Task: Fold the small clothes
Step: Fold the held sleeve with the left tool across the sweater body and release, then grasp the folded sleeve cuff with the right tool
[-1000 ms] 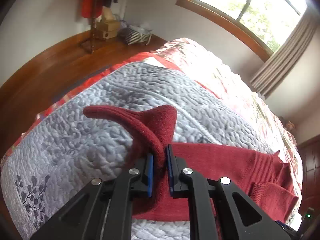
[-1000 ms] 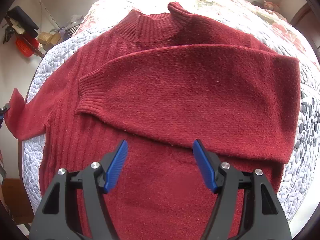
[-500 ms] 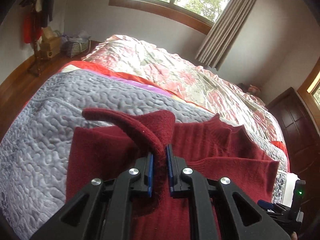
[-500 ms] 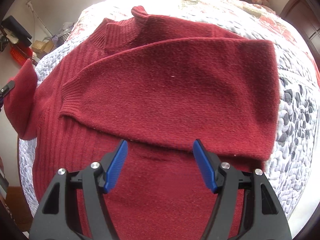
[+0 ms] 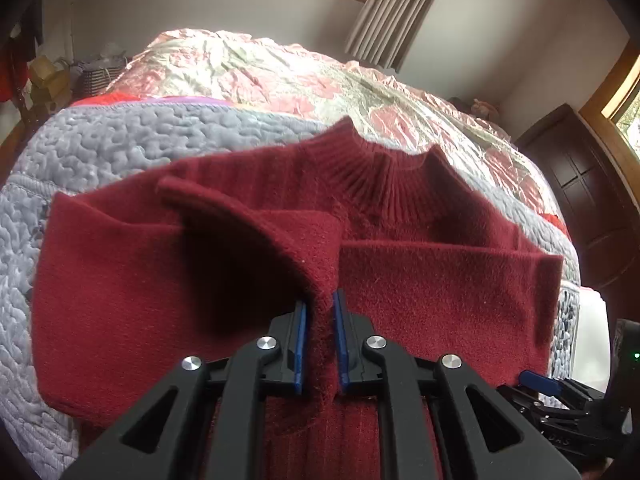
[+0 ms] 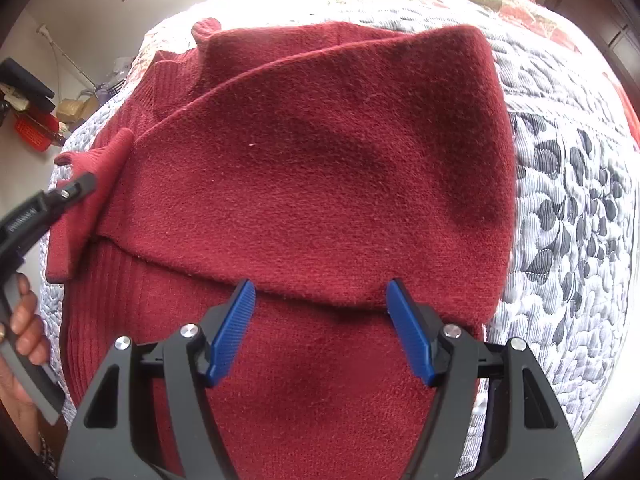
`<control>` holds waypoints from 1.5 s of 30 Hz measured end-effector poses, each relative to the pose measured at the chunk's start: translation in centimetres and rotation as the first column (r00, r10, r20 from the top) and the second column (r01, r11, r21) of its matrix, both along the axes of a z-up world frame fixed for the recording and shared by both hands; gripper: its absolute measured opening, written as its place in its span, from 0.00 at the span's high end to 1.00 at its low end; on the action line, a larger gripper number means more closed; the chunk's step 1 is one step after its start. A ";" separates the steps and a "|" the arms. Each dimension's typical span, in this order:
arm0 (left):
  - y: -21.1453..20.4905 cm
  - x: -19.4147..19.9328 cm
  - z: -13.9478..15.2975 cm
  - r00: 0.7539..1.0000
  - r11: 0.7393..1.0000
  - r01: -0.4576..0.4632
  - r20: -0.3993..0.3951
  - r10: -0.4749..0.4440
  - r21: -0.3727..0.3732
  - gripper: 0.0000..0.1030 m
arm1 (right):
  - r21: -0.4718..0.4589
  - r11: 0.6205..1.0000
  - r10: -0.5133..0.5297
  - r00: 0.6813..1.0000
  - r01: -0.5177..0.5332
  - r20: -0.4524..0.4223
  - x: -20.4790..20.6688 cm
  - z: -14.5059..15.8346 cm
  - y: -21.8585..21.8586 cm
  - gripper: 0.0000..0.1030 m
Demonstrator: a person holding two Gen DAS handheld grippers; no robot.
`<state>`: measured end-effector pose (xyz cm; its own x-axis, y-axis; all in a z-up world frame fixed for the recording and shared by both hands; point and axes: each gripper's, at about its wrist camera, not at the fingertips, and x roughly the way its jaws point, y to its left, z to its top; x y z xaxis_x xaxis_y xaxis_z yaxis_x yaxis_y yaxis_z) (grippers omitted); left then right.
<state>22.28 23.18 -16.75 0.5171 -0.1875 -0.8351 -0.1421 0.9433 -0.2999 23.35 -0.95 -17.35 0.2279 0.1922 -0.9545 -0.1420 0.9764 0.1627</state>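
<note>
Red knit, a ribbed-collar sweater (image 6: 328, 168), lies spread on the grey quilted coverlet (image 6: 568, 216) of a bed, its collar pointing toward the floral bedspread (image 5: 280, 72) beyond. One sleeve (image 6: 320, 184) already lies folded flat across the chest; the other sleeve's cuff (image 5: 316, 248) is lifted off the body, pinched between the blue pads of the left tongs (image 5: 320, 336), which are clenched on it. The step in hand appears to be the second sleeve fold: the cuff hangs above the middle of the garment, near the edge of the sleeve already laid down. The next move likely calls for carrying that cuff across and lowering it flat over the first sleeve before letting go, taking care that the soft knit does not bunch or drag the layer beneath. The right tongs (image 6: 320, 332) hover released, jaws spread wide and holding nothing, just over the lower edge of the folded sleeve near the sweater's hem side. In the right wrist view the left tongs enter from the left edge, with a hand (image 6: 24, 328) on their handle. A curtain (image 5: 392, 12) and dark wooden door (image 5: 580, 200) frame the room behind the bed.
</note>
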 end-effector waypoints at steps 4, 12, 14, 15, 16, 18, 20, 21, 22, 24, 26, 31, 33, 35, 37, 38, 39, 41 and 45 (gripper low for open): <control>-1.0 0.2 -2.1 0.999 1.000 0.022 -0.045 -0.022 -0.008 0.84 | 0.012 1.000 0.004 1.000 -0.004 -0.010 0.2 -0.5 -0.3 0.34; -1.1 -2.6 0.3 0.986 0.986 0.161 -0.029 -0.162 -0.036 0.37 | 0.001 1.000 0.023 1.000 -0.023 -0.014 0.5 -0.1 0.4 0.32; 0.9 -4.0 1.3 0.986 0.986 0.163 -0.018 -0.164 -0.028 0.37 | -0.002 1.000 0.028 1.000 -0.028 -0.012 0.6 0.3 0.7 0.32; 2.3 -4.6 1.8 0.989 0.989 0.146 -0.013 -0.146 -0.026 0.35 | -0.001 0.999 0.037 0.999 -0.037 -0.003 0.6 0.6 1.1 0.32; 3.7 -5.1 2.0 0.993 0.992 0.121 -0.010 -0.122 -0.022 0.35 | -0.002 0.999 0.049 0.999 -0.049 0.006 0.6 1.1 1.6 0.32; 6.8 -5.6 2.4 0.998 0.998 0.060 -0.011 -0.060 0.014 0.34 | -0.010 0.997 0.076 0.997 -0.076 0.016 0.7 1.9 2.8 0.32; 9.5 -5.3 2.2 1.000 0.997 -0.003 -0.029 0.006 0.074 0.34 | -0.013 0.994 0.109 0.994 -0.109 0.023 1.1 2.6 4.6 0.32; 10.9 -5.1 1.9 0.998 0.994 -0.043 -0.046 0.047 0.100 0.35 | -0.011 0.991 0.133 0.991 -0.133 0.030 1.4 3.0 5.6 0.32; 12.0 -4.8 1.6 0.995 0.991 -0.074 -0.062 0.081 0.109 0.35 | -0.009 0.986 0.166 0.985 -0.166 0.040 1.5 3.5 7.1 0.32; 14.1 -3.9 0.3 0.985 0.985 -0.112 -0.116 0.127 0.130 0.36 | -0.035 0.973 0.231 0.972 -0.229 0.053 2.0 3.8 10.1 0.32; 15.5 -3.1 -1.0 0.977 0.983 -0.108 -0.166 0.132 0.151 0.38 | -0.059 0.957 0.286 0.956 -0.282 0.061 2.0 3.9 13.2 0.32; 16.6 -2.2 -3.9 0.962 0.978 -0.058 -0.252 0.108 0.199 0.39 | -0.037 0.922 0.386 0.920 -0.384 0.069 2.3 3.5 19.8 0.32; 16.7 -2.4 -4.2 0.964 0.979 -0.045 -0.248 0.094 0.196 0.38 | -0.040 0.907 0.421 0.904 -0.419 0.078 1.8 3.2 21.9 0.32; 16.9 -2.5 -4.3 0.964 0.983 -0.046 -0.249 0.090 0.177 0.37 | -0.062 0.897 0.442 0.894 -0.438 0.071 2.1 2.5 24.4 0.32; 17.3 -2.6 -4.6 0.963 0.987 -0.049 -0.254 0.087 0.152 0.37 | -0.095 0.894 0.444 0.894 -0.438 0.050 2.6 1.4 26.0 0.37; 17.5 -2.7 -4.6 0.963 0.989 -0.049 -0.256 0.084 0.140 0.37 | -0.113 0.893 0.442 0.896 -0.436 0.036 2.9 0.8 26.4 0.40; 17.5 -2.6 -4.7 0.963 0.990 -0.046 -0.257 0.079 0.131 0.37 | -0.122 0.893 0.438 0.899 -0.432 0.022 3.1 0.2 26.7 0.47; 17.5 -2.8 -4.8 0.964 0.991 -0.034 -0.256 0.066 0.127 0.37 | -0.133 0.898 0.422 0.906 -0.419 -0.006 3.4 -1.2 26.8 0.58; 17.8 -2.4 -5.0 0.966 0.992 -0.025 -0.253 0.055 0.122 0.36 | -0.067 0.932 0.357 0.934 -0.355 0.020 3.9 -0.6 24.9 0.91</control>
